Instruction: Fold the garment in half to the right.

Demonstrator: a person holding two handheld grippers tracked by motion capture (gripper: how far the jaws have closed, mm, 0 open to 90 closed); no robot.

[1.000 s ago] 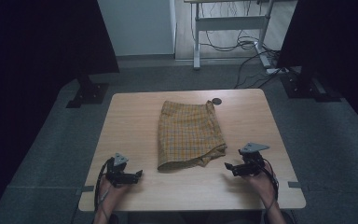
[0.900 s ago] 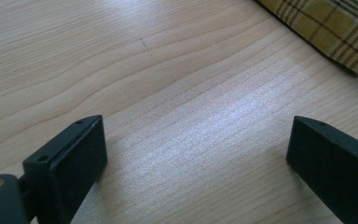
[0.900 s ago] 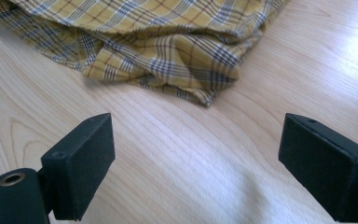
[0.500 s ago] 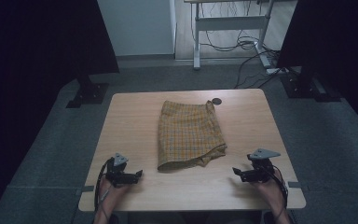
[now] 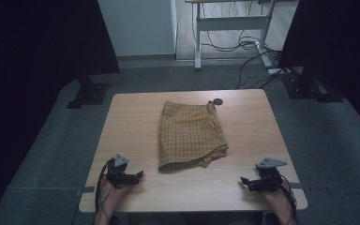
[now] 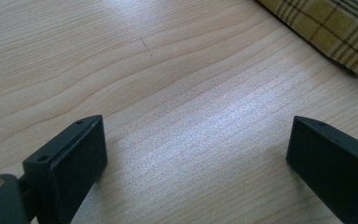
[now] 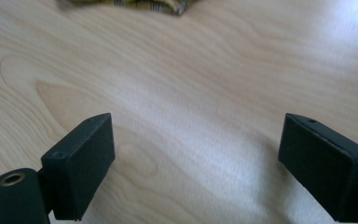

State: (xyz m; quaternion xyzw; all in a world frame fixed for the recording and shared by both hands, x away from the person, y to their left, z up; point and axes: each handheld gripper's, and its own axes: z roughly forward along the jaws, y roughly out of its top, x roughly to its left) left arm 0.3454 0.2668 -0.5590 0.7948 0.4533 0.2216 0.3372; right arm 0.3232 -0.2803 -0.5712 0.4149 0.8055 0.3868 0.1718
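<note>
Here, shorts (image 5: 190, 136) between both tongs.

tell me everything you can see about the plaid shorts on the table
The plaid shorts are yellow woven cloth with a dark check, folded in half lengthwise into one long panel. They lie flat on the middle of the wooden table, waistband at the far end, the hem near the person rumpled and slightly lifted. Nothing but the tabletop touches them.

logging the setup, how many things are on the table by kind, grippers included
yellow plaid shorts: 1
small dark round disc: 1
grippers: 2, the left gripper and the right gripper, both open over bare wooden table
total: 4
</note>
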